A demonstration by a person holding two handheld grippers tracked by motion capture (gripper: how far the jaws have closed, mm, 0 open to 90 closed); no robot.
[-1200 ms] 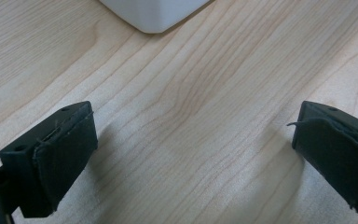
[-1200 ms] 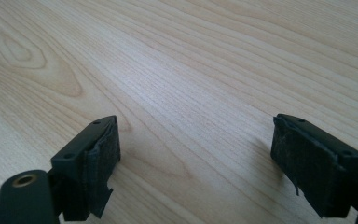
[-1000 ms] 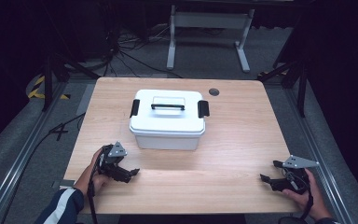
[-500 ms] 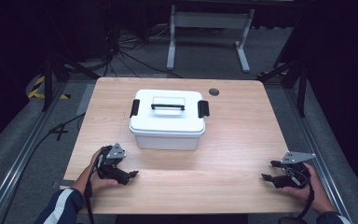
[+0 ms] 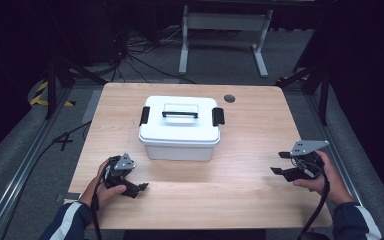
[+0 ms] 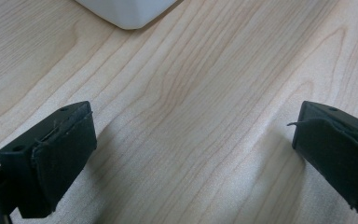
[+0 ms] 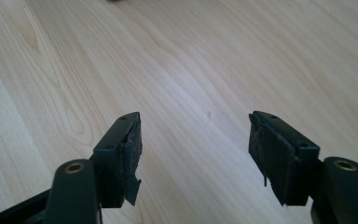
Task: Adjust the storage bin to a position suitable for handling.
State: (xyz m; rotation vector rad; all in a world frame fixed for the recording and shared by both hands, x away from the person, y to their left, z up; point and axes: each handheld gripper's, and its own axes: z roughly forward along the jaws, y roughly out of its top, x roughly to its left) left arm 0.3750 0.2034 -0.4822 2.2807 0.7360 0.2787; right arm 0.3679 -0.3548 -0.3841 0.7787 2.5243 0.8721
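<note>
A white lidded box (image 5: 180, 127) with a black handle and black side latches stands in the middle of the wooden table (image 5: 250, 195). My left gripper (image 5: 130, 186) rests on the table near the front left, in front of the box. Its jaws stand wide open (image 6: 193, 126) over bare wood, and a corner of the box (image 6: 126, 9) shows at the top of that view. My right gripper (image 5: 279, 163) hangs above the table's front right, pointing left. Its jaws (image 7: 196, 140) have just been closing but stay apart, with nothing between them.
A dark round hole (image 5: 229, 99) sits in the tabletop behind the box to the right. Past the far edge stands a grey metal frame (image 5: 225, 22) on the floor. Cables (image 5: 130, 55) lie at the back left.
The right hand has lifted its gripper off the table and carried it a little farther in. Its jaws stand narrower than before. The left gripper and the box have not moved.
</note>
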